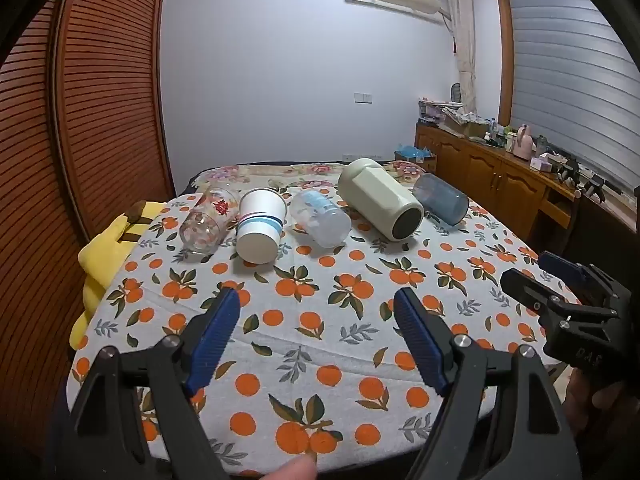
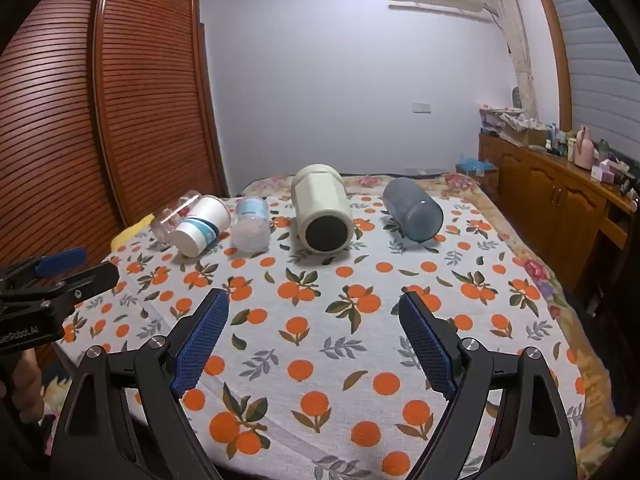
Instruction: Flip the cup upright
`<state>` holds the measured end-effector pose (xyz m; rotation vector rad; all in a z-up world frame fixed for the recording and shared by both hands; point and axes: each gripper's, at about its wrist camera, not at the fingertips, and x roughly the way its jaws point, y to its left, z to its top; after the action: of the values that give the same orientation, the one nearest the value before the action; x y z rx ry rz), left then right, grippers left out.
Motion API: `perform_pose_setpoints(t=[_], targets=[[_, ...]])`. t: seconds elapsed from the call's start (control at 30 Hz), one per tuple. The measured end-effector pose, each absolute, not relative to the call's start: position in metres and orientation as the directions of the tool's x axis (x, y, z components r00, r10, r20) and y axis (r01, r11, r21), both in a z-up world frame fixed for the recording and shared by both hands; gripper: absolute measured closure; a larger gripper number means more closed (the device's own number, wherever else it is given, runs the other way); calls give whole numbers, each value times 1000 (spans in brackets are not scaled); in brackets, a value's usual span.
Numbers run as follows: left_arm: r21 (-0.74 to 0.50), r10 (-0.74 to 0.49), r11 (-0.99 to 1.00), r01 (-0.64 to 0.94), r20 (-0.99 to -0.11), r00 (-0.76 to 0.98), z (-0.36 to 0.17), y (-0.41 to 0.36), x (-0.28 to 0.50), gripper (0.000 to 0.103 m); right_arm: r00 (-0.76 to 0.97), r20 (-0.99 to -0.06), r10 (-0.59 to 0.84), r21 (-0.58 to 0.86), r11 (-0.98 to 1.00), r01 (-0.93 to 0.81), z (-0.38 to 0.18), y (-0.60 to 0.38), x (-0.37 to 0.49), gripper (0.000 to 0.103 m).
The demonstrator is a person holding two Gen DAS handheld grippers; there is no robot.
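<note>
Several cups lie on their sides in a row at the far side of the table [image 1: 304, 344]: a clear glass with red print [image 1: 206, 218], a white paper cup with blue stripes [image 1: 260, 226], a clear plastic cup with blue print [image 1: 320, 218], a large cream cup [image 1: 380, 200] and a smoky blue cup [image 1: 440, 199]. They also show in the right wrist view: paper cup [image 2: 202, 226], clear cup [image 2: 252, 224], cream cup [image 2: 322, 214], blue cup [image 2: 412, 210]. My left gripper [image 1: 318, 308] is open and empty, well short of them. My right gripper [image 2: 314, 312] is open and empty.
An orange-print cloth [image 2: 320, 320] covers the table. A yellow plush [image 1: 106, 256] hangs at the left edge. A louvred wooden wardrobe [image 1: 100, 100] stands on the left. A cluttered wooden sideboard [image 1: 500, 176] stands on the right. A flowered bed [image 2: 400, 180] lies behind.
</note>
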<state>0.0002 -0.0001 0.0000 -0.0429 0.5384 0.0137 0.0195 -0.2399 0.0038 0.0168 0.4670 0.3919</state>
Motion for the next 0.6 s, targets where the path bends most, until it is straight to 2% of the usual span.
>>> perform_pose_setpoints(t=[0.6], targets=[[-31, 6, 999, -25, -507, 862, 2, 2, -1, 23, 822, -430, 373, 110, 926, -362, 3, -241, 19, 14]])
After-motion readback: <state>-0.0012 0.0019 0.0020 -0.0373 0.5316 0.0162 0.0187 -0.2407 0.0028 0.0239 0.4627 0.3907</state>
